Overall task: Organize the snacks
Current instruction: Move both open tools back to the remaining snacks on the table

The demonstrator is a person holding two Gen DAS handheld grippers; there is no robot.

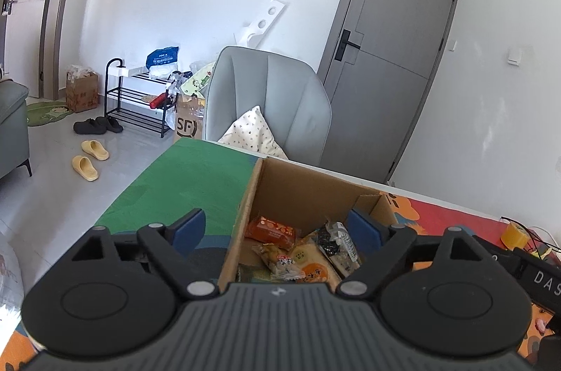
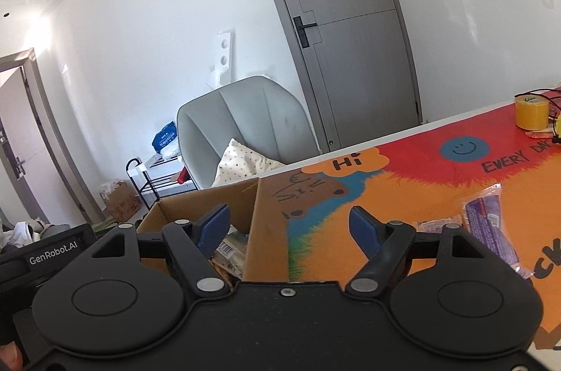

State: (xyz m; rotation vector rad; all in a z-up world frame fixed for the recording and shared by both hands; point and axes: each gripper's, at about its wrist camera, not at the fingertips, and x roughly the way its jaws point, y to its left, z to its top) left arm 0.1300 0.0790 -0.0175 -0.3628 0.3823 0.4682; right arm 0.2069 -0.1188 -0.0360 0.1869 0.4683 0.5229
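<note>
Cardboard box (image 1: 298, 192) on our bright tablecloth (image 2: 438, 195), snack packets (image 1: 298, 251) lying inside, our left gripper (image 1: 280, 227) wide and empty above them, right gripper (image 2: 291, 223) wide, purple packet (image 2: 491, 227) beside it.

Open cardboard box (image 1: 298, 192) near the bench's far edge holds several snack packs (image 1: 298, 251); a purple-wrapped snack (image 2: 491, 227) lies flat outside it.

Grey armchair (image 1: 270, 97) holds spotted cushion (image 1: 252, 132); grey door (image 1: 389, 55) right of it, black shoe rack (image 1: 140, 97) left.
</note>
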